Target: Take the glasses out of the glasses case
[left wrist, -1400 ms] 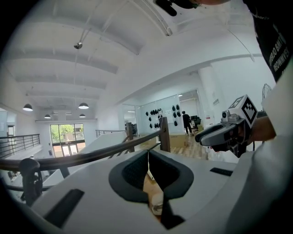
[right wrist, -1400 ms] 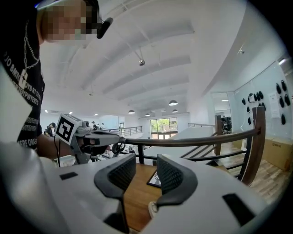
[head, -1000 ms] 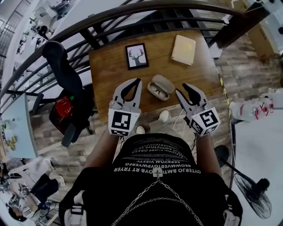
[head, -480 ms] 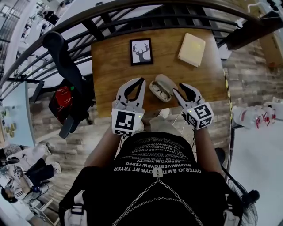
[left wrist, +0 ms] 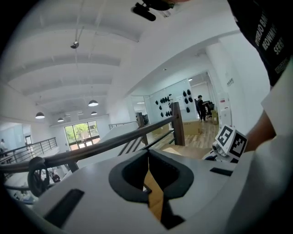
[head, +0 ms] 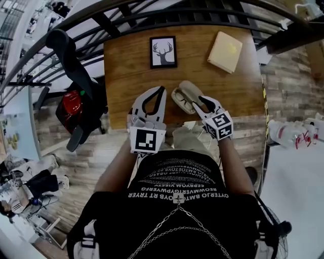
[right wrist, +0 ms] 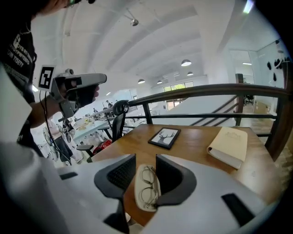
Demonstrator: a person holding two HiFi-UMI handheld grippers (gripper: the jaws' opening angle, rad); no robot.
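Note:
An open beige glasses case (head: 188, 91) lies near the front edge of the wooden table (head: 131, 71). A pair of thin-framed glasses (head: 181, 102) rests in its lower half. In the right gripper view the case (right wrist: 139, 201) and glasses (right wrist: 147, 183) show through the gap between the jaws. My right gripper (head: 203, 102) is open and sits just right of the case, with nothing held; its jaws (right wrist: 145, 161) frame the case. My left gripper (head: 161, 91) hovers left of the case, shut and empty, tips together (left wrist: 147, 154).
A framed deer picture (head: 163, 51) lies at the table's back centre and a cream book (head: 225, 51) at the back right. A dark railing (head: 152, 10) runs behind the table. A black office chair (head: 71, 71) and a red object (head: 71, 109) stand to the left.
My right gripper has moved left and forward until its open jaws are at the case. The left gripper has stayed about where it was.

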